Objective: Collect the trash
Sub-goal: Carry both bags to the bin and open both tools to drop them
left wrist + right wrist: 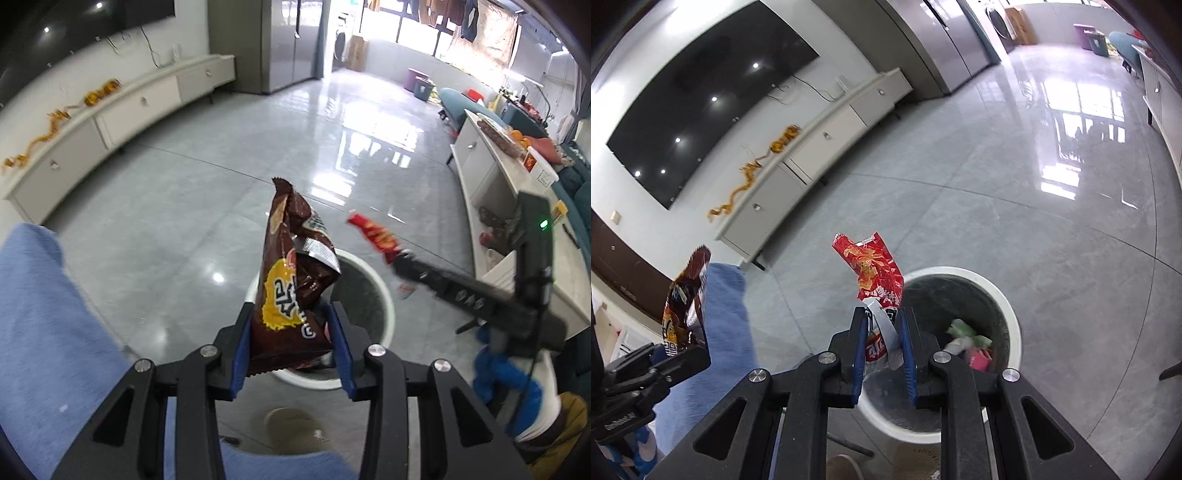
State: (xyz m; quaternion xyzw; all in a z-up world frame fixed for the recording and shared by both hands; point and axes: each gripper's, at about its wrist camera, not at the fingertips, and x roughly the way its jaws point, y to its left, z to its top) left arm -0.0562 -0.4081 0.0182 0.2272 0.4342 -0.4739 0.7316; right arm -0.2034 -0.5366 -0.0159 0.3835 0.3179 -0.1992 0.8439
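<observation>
My left claw (291,343) is clamped on a brown snack bag (295,273), which stands upright above the near rim of the white trash bin (384,306) on the grey floor (192,221). To the right, my right claw (884,350) pinches a red snack wrapper (875,273) over the bin's left edge, crumpled trash (967,341) lying inside.

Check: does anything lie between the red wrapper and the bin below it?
Nothing: in the right wrist view, the red wrapper hangs over the bin rim, only air between.
</observation>
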